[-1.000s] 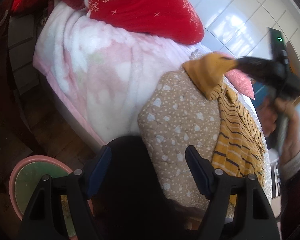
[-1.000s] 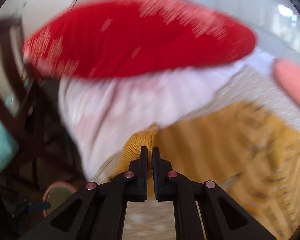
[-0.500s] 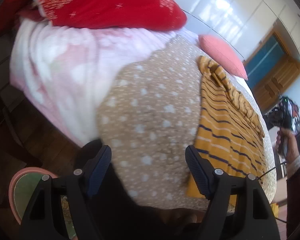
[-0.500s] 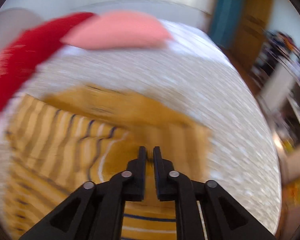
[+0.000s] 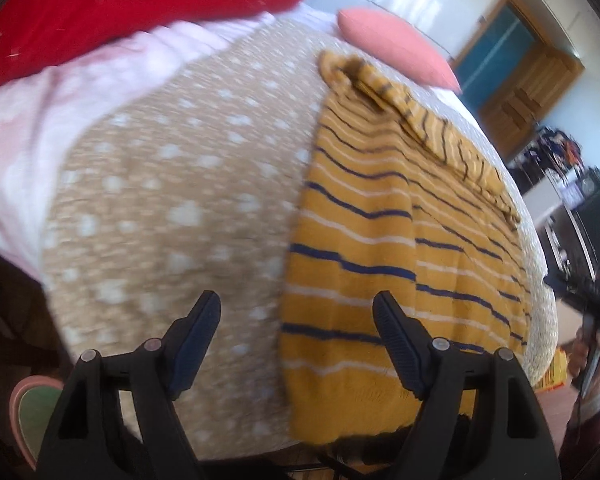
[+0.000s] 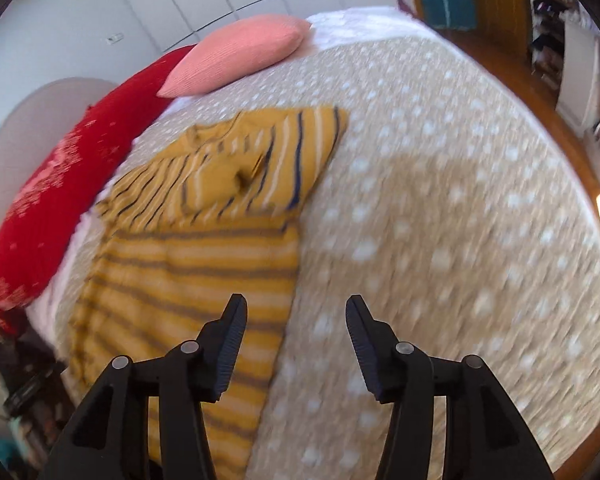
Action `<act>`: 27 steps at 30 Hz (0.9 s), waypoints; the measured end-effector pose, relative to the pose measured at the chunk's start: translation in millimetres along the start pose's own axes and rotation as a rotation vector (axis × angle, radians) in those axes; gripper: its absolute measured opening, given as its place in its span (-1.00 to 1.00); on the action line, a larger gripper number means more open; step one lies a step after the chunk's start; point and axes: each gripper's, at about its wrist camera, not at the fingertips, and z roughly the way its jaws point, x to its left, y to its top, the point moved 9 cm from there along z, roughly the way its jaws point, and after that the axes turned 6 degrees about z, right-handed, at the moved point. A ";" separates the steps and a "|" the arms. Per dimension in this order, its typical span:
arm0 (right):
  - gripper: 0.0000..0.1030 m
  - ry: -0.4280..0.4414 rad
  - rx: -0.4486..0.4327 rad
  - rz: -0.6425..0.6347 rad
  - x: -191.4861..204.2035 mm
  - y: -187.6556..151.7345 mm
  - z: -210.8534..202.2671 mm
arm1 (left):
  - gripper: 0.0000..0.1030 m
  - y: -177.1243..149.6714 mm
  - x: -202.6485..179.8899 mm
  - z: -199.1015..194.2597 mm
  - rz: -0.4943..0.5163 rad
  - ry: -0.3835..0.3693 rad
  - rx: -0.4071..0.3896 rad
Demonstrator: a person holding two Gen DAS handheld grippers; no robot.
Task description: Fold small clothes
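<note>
A mustard-yellow striped sweater [image 5: 384,232] lies flat on the tan dotted bedspread [image 5: 172,200], one sleeve folded across its top. It also shows in the right wrist view [image 6: 204,256], with the sleeve [image 6: 268,164] lying over the chest. My left gripper [image 5: 296,340] is open and empty, hovering over the sweater's near left hem edge. My right gripper [image 6: 296,340] is open and empty, above the sweater's right edge and the bedspread [image 6: 440,220]. The right gripper also shows small at the far right of the left wrist view [image 5: 596,296].
A red pillow [image 5: 100,12] and a pink cushion [image 5: 396,48] lie at the head of the bed, with a pink blanket [image 5: 40,112] on the left. A pink basin [image 5: 28,412] sits on the floor. A wooden floor [image 6: 556,128] and cluttered shelves lie past the bed's far side.
The right gripper carried the sleeve over the sweater, let go and opened, then pulled back. The left gripper shifted right over the sweater's hem.
</note>
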 end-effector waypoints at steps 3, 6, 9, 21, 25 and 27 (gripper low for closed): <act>0.08 0.105 0.044 0.010 9.8 -41.3 10.2 | 0.54 -1.3 -6.9 19.9 -0.005 -0.019 0.033; 0.12 0.149 0.031 -0.008 27.0 -69.3 21.8 | 0.58 -0.4 -11.7 20.5 -0.005 -0.029 0.025; 0.12 0.281 0.052 0.009 52.2 -88.6 25.6 | 0.51 -6.9 -20.1 17.3 -0.025 -0.131 0.034; 0.14 0.454 0.231 0.086 85.9 -188.0 56.3 | -0.08 -53.4 -41.4 33.4 -0.046 -0.238 0.096; -0.79 0.370 0.209 0.043 94.5 -202.2 57.2 | -0.73 -46.9 -47.9 12.9 -0.078 -0.262 0.078; -0.81 0.369 0.167 0.025 103.0 -195.1 46.7 | -0.74 -37.8 -56.2 -2.6 -0.048 -0.251 0.044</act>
